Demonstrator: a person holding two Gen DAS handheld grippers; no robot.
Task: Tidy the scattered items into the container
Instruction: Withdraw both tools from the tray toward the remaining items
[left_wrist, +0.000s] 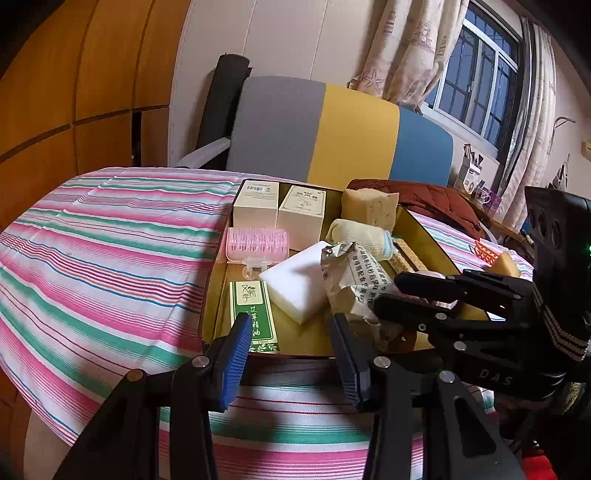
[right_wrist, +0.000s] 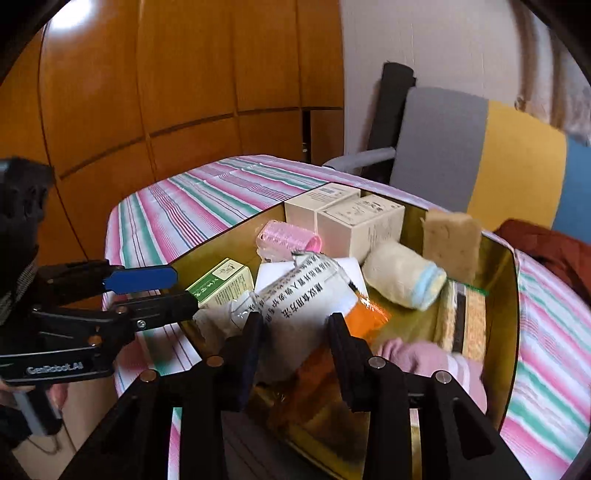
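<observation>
R gripper (right_wrist: 295, 332) clenched on the printed packet (right_wrist: 306, 295), low over the gold box (right_wrist: 513, 295) on the striped tabletop (left_wrist: 110, 258). L gripper (left_wrist: 288, 354) released, nothing btwn its blue pads, at the box's 6 o'clock edge. White sponge (left_wrist: 295, 280) at packet's 9 o'clock.

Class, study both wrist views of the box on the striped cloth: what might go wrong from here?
1. The right gripper is shut on the printed packet; lifting may drag out the white sponge beneath.
2. The brown sponge leans on the box wall and could topple out.
</observation>
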